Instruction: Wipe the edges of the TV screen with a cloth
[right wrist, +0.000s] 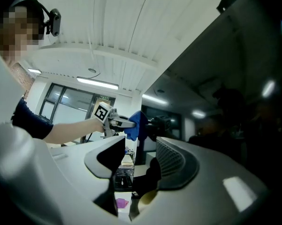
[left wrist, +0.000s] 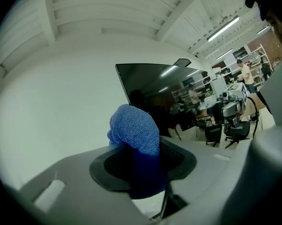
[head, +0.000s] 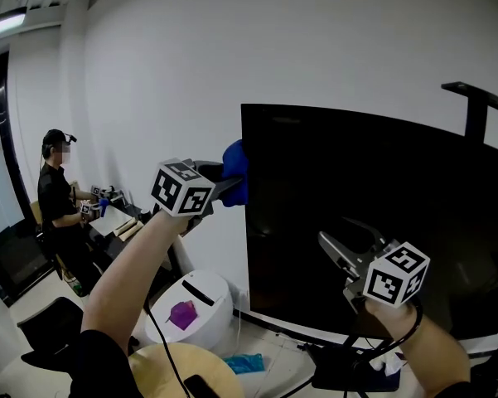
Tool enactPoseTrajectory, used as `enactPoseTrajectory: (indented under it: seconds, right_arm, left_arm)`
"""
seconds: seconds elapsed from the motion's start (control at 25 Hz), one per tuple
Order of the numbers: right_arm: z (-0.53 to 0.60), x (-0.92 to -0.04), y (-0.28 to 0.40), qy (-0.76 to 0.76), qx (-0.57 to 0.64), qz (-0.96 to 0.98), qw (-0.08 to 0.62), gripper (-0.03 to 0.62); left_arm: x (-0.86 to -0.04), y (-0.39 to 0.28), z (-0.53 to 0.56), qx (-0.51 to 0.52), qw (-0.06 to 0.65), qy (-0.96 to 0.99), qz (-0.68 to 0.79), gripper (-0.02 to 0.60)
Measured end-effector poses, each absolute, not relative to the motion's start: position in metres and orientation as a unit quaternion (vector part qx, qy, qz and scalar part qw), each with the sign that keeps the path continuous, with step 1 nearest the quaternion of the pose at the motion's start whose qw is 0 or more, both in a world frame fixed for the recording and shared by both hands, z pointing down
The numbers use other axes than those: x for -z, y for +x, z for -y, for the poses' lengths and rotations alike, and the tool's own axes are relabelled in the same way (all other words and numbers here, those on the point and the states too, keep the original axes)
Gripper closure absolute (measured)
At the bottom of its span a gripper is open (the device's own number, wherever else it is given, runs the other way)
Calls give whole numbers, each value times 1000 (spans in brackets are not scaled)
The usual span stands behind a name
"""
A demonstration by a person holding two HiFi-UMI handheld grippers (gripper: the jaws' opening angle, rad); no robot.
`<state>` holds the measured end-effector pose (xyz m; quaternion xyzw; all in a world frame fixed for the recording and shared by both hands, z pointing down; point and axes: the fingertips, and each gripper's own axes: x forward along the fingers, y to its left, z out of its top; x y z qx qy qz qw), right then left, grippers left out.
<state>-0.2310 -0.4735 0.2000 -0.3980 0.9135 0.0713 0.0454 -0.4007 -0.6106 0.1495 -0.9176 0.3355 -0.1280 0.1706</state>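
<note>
A large black TV screen [head: 373, 222] stands against the white wall. My left gripper [head: 230, 186] is shut on a blue cloth [head: 236, 171], which it presses to the upper part of the screen's left edge. In the left gripper view the cloth [left wrist: 133, 128] bulges out between the pads of the left gripper [left wrist: 141, 161], with the TV [left wrist: 155, 83] just beyond. My right gripper [head: 336, 251] hangs in front of the lower middle of the screen, open and holding nothing. The right gripper view shows its jaws [right wrist: 138, 158] apart, and the cloth [right wrist: 137, 124] far off.
A white round bin [head: 195, 301] and a yellowish round top [head: 174, 371] stand below the left arm. A blue rag [head: 244, 363] lies on the floor by the TV's stand base [head: 348, 376]. A person [head: 56, 197] works at a table far left.
</note>
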Motion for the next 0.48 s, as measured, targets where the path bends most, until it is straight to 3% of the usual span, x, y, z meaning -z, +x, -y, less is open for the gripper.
enactPoseTrajectory:
  seconds: [0.48]
  right_arm:
    - [473,-152,-238,-398,-117,-908,54,381]
  left_arm:
    - [-58,-401,615,115,212,-905,-350,439]
